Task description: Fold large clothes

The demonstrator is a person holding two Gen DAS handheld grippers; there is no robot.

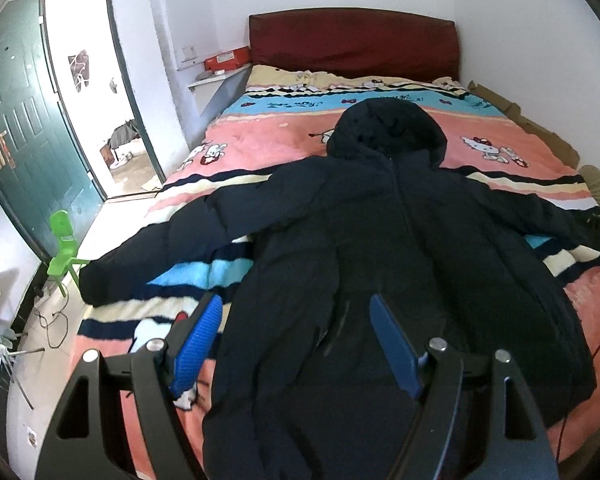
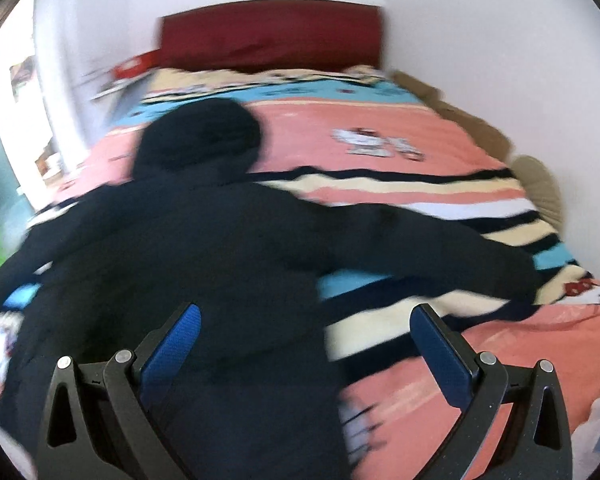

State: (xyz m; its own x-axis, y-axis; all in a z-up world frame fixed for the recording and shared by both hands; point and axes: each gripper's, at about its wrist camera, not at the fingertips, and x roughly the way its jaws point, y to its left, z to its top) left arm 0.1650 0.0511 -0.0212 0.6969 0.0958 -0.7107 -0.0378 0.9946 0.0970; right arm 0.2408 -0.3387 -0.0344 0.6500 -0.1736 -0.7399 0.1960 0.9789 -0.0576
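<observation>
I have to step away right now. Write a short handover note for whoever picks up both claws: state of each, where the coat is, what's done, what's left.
Left claw: open, holding nothing, above the lower left part of the black hooded coat.
Right claw: open, holding nothing, over the coat's right lower edge; that view is motion-blurred.
Coat: spread flat on the striped blanket, hood toward the red headboard, left sleeve and right sleeve stretched outward.
Done: coat laid out, no fold visible.
Left: all folding; probably bring the sleeves in over the body first, then fold the body.
</observation>
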